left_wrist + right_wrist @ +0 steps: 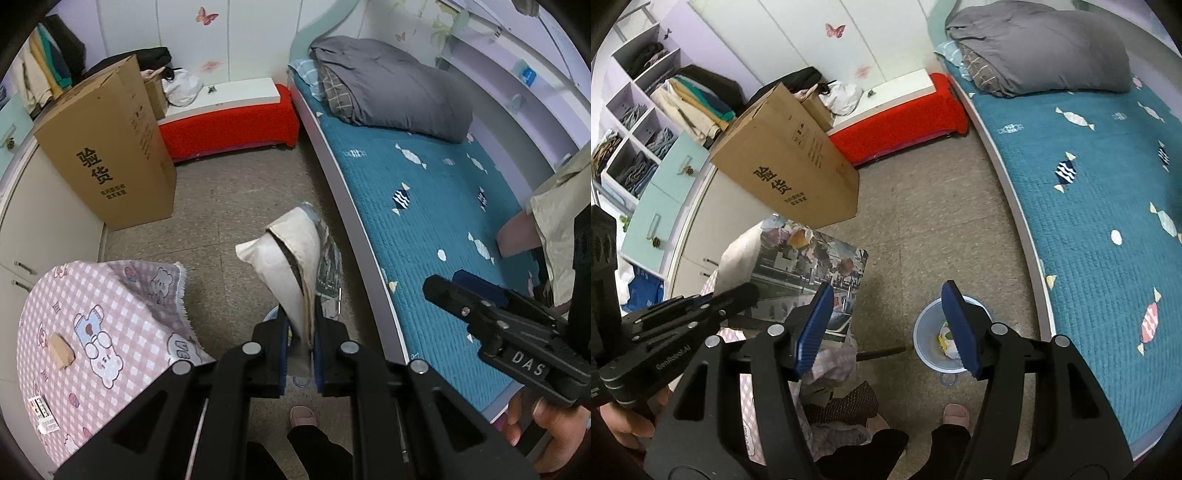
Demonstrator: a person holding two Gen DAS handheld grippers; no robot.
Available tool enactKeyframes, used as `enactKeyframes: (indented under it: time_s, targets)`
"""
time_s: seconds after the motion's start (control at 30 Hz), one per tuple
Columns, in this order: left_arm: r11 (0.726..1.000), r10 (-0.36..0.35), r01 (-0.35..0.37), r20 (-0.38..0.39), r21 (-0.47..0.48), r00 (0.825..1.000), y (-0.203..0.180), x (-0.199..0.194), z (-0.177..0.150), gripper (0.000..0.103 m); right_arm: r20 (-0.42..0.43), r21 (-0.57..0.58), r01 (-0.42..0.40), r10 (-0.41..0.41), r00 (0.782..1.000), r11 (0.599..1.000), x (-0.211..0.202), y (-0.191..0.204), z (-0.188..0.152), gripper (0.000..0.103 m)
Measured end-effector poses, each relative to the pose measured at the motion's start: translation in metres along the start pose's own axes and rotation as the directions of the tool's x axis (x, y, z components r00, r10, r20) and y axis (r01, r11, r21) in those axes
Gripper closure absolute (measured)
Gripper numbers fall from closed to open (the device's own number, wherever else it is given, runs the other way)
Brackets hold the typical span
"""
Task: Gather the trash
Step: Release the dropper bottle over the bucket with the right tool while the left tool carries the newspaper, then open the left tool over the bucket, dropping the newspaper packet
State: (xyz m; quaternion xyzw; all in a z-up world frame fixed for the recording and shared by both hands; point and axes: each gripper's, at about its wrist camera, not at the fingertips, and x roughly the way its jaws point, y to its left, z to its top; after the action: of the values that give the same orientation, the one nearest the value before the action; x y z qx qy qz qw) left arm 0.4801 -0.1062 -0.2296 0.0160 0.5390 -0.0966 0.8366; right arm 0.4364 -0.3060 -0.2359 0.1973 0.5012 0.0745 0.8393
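My left gripper (301, 354) is shut on a folded sheet of printed paper (295, 266), white on one side, with a picture on the other. The sheet sticks up from the jaws over the floor. In the right wrist view the same paper (812, 266) shows its picture side at the left. My right gripper (888, 295) stands open with nothing between its blue pads (816, 325). Below it on the floor sits a small pale blue bin (923, 332) holding a yellow and white wrapper (945, 339).
A round table with a pink checked cloth (92, 295) carries a small cardboard scrap (62, 350) and a label (42, 410). A tall cardboard box (110, 147), a red bench (229, 129) and a bed with a teal cover (424, 203) border the floor. A person's foot (955, 411) is near the bin.
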Motion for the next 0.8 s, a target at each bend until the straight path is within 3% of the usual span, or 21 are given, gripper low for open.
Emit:
enactKeyframes:
  time_s: [0.27,0.33,0.4,0.8]
  targets:
    - [0.998,-0.014,0.015,-0.014,0.055,1.000,-0.022,0.012,0.006,0.087,0.032,0.048,0.029,-0.031,0.999,0.998,-0.017,-0.022,-0.004,0.040]
    - [0.998,-0.018,0.019,-0.018,0.064,1.000,-0.027,0.015,0.007,0.076,0.035,0.059,0.040,-0.042,0.998,0.997,-0.019,-0.026,-0.005,0.039]
    - [0.997,-0.005,0.007,-0.020,0.073,1.000,-0.030,0.017,0.008,0.052,0.036,0.066,0.050,-0.052,0.998,0.997,-0.022,-0.030,-0.006,0.039]
    - [0.999,-0.002,0.003,-0.036,0.043,0.999,-0.014,0.015,-0.003,0.045,0.013,0.058,0.049,-0.050,0.999,0.997,-0.015,-0.020,-0.013,0.039]
